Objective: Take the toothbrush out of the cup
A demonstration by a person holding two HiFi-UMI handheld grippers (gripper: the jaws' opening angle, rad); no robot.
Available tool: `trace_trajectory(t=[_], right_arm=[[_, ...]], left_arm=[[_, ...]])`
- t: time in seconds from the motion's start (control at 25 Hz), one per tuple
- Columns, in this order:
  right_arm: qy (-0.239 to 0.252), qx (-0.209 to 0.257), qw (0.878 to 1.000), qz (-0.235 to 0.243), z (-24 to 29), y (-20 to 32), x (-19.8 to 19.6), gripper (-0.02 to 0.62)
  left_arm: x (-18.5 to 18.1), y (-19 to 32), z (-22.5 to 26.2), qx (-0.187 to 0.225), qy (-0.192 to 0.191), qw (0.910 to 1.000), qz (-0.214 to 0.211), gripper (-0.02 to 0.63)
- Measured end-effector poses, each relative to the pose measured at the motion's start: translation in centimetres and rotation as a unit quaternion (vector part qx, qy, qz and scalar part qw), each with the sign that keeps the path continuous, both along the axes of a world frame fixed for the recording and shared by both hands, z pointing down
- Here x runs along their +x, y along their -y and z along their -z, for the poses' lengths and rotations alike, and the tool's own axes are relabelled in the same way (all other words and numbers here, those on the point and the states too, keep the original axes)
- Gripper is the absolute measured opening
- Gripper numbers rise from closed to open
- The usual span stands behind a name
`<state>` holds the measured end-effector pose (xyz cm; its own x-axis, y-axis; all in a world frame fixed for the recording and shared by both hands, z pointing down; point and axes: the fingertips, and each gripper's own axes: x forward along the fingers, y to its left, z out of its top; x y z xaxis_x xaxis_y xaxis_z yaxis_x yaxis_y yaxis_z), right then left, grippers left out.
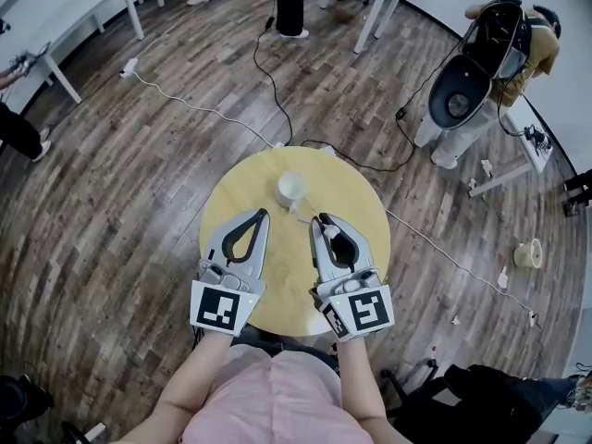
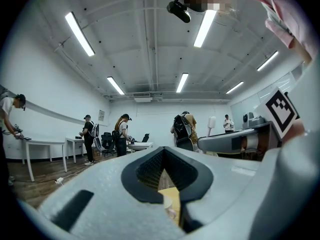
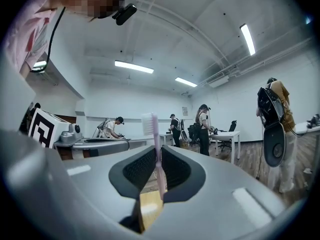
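R gripper [image 3: 158, 153] was clamped on the toothbrush [image 3: 156, 144], upright betw. its pads: thin pale-pink handle, white bristle head on top. L gripper [image 2: 162, 152] was closed w/ nothing in it. White cup [image 1: 290, 189] stood just beyond both on the round table [image 1: 370, 213].

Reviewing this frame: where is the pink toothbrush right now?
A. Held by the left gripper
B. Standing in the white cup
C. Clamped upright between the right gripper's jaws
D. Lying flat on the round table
C: the right gripper view shows the toothbrush upright between the closed jaws of the right gripper, while the white cup stands apart on the table.
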<state>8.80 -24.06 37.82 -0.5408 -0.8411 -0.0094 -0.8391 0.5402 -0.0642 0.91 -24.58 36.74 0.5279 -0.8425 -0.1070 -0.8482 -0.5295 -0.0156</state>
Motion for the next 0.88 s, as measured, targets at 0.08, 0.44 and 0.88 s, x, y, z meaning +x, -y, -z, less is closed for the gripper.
trace_trajectory(t=[0.08, 0.44, 0.88], right_arm=[[0.002, 0.005, 1.0, 0.0, 0.4, -0.7, 0.0, 0.048], [0.004, 0.012, 1.0, -0.012, 1.4, -1.6, 0.5, 0.047], [0.021, 0.013, 0.999, -0.028, 2.0, -1.4, 0.9, 0.046]], left_arm=[[0.1, -0.4, 0.1, 0.001, 0.001, 1.0, -0.002, -0.003], [-0.4, -1.9, 1.3, 0.0, -0.013, 0.9999, -0.002, -0.003], [-0.2, -1.8, 1.8, 0.004, -0.016, 0.9998, -0.006, -0.003]])
